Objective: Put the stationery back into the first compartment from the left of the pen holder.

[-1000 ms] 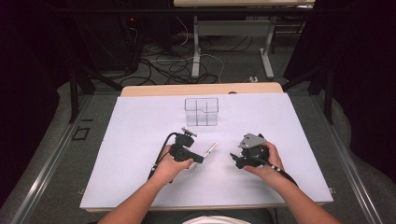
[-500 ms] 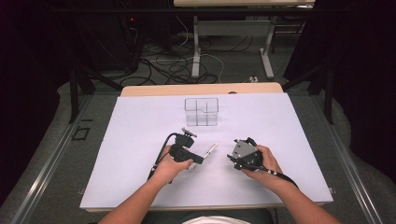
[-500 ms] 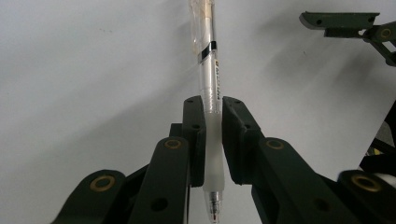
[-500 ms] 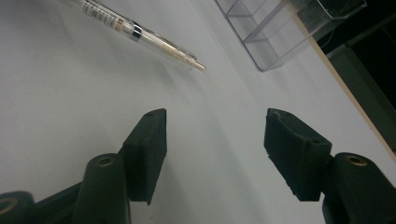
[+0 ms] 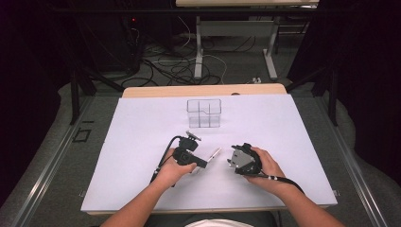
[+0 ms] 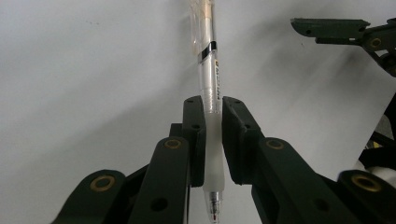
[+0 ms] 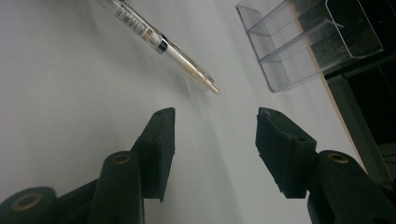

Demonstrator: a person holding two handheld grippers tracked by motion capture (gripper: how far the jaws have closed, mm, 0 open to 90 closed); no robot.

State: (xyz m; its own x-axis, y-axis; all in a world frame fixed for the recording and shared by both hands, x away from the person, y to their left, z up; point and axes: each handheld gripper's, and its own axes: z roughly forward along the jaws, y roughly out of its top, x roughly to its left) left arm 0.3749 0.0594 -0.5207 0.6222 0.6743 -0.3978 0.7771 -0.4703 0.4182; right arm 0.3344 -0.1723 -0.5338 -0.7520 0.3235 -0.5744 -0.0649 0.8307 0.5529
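Here the left tool point(image 6: 212, 140) clamps the clear pen point(image 6: 210, 79) at its grip, its long axis running toward the right tool point(image 7: 215, 140), whose jaws gape empty just short of the pen's free end.

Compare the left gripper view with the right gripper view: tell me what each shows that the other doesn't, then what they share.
Left gripper view alone: the left gripper shut on the pen at its frosted grip, the writing tip pointing back toward the camera, with a jaw of the other gripper at the upper right.

Right gripper view alone: the right gripper open and holding nothing, the clear compartment box, and the barcode on the pen's barrel.

Both: the pen and the white table sheet.
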